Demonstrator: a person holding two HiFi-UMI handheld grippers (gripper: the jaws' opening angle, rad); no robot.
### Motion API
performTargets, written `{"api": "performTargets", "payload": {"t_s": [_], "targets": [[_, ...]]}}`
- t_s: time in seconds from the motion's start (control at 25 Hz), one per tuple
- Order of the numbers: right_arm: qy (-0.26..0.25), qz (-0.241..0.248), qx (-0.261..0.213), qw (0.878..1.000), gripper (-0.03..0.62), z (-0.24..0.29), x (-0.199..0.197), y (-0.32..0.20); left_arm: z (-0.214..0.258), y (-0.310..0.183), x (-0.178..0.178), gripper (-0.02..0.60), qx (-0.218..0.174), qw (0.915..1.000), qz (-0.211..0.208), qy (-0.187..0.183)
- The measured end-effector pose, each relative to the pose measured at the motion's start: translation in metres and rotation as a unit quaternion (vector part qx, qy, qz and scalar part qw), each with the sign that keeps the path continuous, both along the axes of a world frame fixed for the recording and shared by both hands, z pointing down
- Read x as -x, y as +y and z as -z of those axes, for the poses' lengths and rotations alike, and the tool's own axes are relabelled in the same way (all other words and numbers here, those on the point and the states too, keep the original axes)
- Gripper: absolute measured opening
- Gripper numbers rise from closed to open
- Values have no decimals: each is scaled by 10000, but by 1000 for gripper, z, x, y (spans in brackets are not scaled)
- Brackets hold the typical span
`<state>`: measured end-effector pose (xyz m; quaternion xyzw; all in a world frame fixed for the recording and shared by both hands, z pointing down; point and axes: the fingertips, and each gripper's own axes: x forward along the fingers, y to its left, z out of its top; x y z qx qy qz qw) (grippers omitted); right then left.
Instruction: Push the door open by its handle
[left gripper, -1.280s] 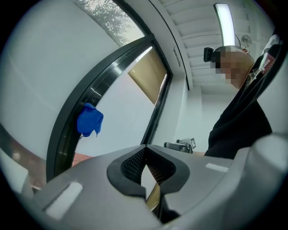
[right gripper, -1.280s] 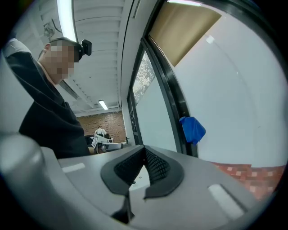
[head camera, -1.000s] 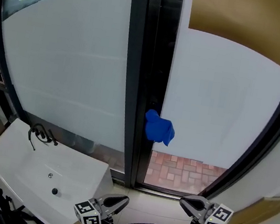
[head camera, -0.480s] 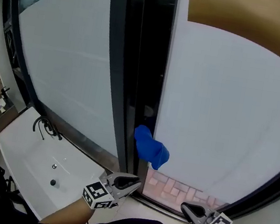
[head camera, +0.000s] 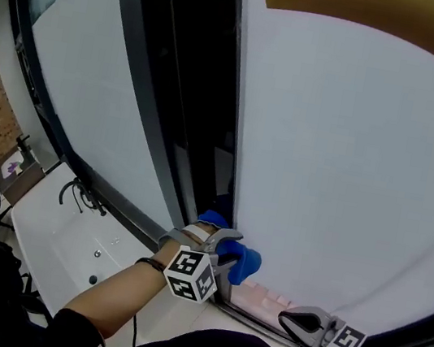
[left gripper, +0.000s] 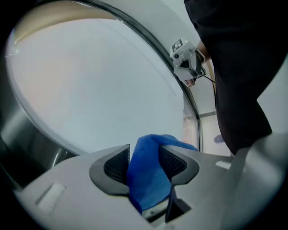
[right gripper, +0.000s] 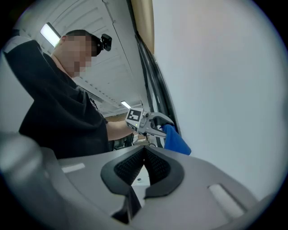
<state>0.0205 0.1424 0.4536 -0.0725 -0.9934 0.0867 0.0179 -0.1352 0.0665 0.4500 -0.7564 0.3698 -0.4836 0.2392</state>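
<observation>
The door handle, wrapped in blue cloth (head camera: 242,262), sticks out at the left edge of the frosted glass door (head camera: 350,166). My left gripper (head camera: 229,249) sits over it. In the left gripper view the blue cloth (left gripper: 146,179) fills the gap between the jaws and touches both pads while the jaws are opening. My right gripper (head camera: 289,317) hangs low at the right, shut and empty, away from the door; its own view shows its pads (right gripper: 155,167) closed together, with the left gripper (right gripper: 162,123) on the handle beyond them.
A dark metal frame (head camera: 171,103) runs up beside the door's left edge, with another frosted pane (head camera: 68,78) to its left. A white sink (head camera: 65,242) with a black tap (head camera: 78,193) stands lower left. Red brick paving (head camera: 261,302) shows under the door.
The left gripper rose from low near the body up to the blue handle, and its jaws went from shut to astride it. The head view swung closer to the door. The right gripper stayed low.
</observation>
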Motion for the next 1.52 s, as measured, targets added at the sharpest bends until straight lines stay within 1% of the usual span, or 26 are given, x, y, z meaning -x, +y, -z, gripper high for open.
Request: {"api": "performTargets", "payload": {"t_s": [0.04, 0.08, 0.12, 0.16, 0.2, 0.24, 0.28, 0.32, 0.36, 0.4, 0.52, 0.6, 0.72, 0.84, 1.0, 1.04, 1.08, 1.16, 1.28, 1.32, 1.36, 1.44, 1.52], "targets": [[33, -101, -30, 9999, 0, 0, 4, -4, -3, -6, -1, 185, 33, 9999, -118, -114], [50, -219, -18, 9997, 0, 1, 8, -8, -6, -10, -4, 201, 108, 9994, -248, -208], [36, -324, 19, 9995, 0, 4, 10, -10, -10, -12, -5, 206, 228, 9983, -389, -374], [6, -404, 48, 9992, 0, 7, 13, -12, -18, -14, -6, 204, 350, 9955, -534, -699], [-15, -473, 53, 9989, 0, 10, 14, -14, -30, -16, -5, 166, 447, 9893, -658, -1221], [-25, -546, 45, 9985, 0, 12, 16, -17, -44, -18, -1, 109, 514, 9789, -726, -1839], [-38, -621, 42, 9981, 0, 13, 17, -19, -56, -20, 2, 69, 579, 9675, -735, -2347], [-62, -682, 56, 9976, 0, 16, 18, -21, -63, -21, 4, 26, 680, 9598, -727, -2623], [-96, -720, 80, 9973, 0, 19, 19, -22, -66, -20, 4, 25, 799, 9565, -736, -2708], [-130, -735, 99, 9972, 0, 22, 20, -24, -66, -18, 3, 25, 871, 9555, -761, -2714], [-176, -670, 100, 9975, 0, 23, 25, -30, -66, -20, 2, 23, 772, 9536, -802, -2798], [-182, -557, 154, 9982, 0, 19, 29, -31, -69, -19, 3, 23, 808, 9510, -787, -2879], [-229, -327, 290, 9988, 1, 15, 35, -35, -74, -17, 8, 21, 983, 9431, -721, -3093], [-271, -84, 368, 9989, 0, 15, 35, -39, -72, -20, 7, 21, 980, 9390, -557, -3249], [-352, 139, 437, 9983, 0, 11, 33, -46, -81, -24, 17, 21, 1046, 9287, -432, -3531], [-367, 182, 449, 9982, 0, 10, 30, -46, -83, -24, 20, 21, 1084, 9246, -433, -3625], [-379, 222, 448, 9980, 0, 10, 27, -45, -85, -22, 23, 21, 1143, 9185, -455, -3758], [-415, 291, 409, 9979, 0, 11, 20, -42, -87, -18, 29, 20, 1293, 9041, -480, -4045], [-490, 328, 347, 9977, 0, 11, 6, -38, -99, -18, 39, 20, 1426, 8871, -243, -4383], [-491, 320, 344, 9977, 0, 10, 0, -38, -102, -18, 41, 20, 1475, 8832, -226, -4446], [-483, 311, 345, 9978, 0, 9, -6, -38, -105, -20, 41, 20, 1474, 8829, -229, -4452], [-471, 308, 320, 9979, 0, 10, -18, -38, -109, -30, 43, 20, 1351, 8866, -209, -4419], [-460, 311, 275, 9981, 0, 11, -30, -35, -107, -42, 44, 20, 1222, 8866, -224, -4456]]}}
